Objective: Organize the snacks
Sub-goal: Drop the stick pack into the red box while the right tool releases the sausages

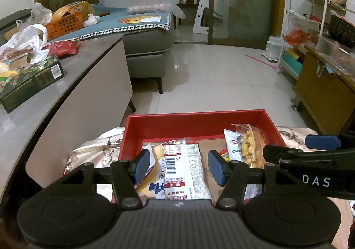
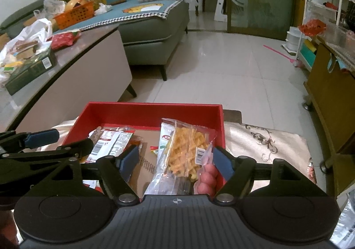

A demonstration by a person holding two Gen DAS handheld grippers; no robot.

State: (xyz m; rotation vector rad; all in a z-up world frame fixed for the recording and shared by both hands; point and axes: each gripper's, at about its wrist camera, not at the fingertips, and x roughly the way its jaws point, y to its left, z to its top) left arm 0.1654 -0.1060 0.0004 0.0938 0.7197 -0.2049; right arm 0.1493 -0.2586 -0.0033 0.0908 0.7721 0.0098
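Note:
A red box (image 1: 195,117) (image 2: 153,108) sits on a floral cloth and holds several snack packets. My left gripper (image 1: 178,165) is open above the box's left side, over a white barcoded packet (image 1: 184,171) and a yellow packet (image 1: 155,155). My right gripper (image 2: 176,163) is open above the right side, over a clear bag of yellow twisted snacks (image 2: 188,151) (image 1: 249,145) and a pack of pink sausages (image 2: 207,176). Neither gripper holds anything. The right gripper shows in the left wrist view (image 1: 310,153), and the left one shows in the right wrist view (image 2: 44,144).
A grey table (image 1: 73,76) at left holds a dark green box (image 1: 31,81), a red packet (image 1: 63,47) and plastic bags of snacks (image 1: 24,42). A sofa with an orange basket (image 1: 64,24) lies behind. A wooden cabinet (image 1: 321,91) and wire rack (image 1: 310,4) stand at right.

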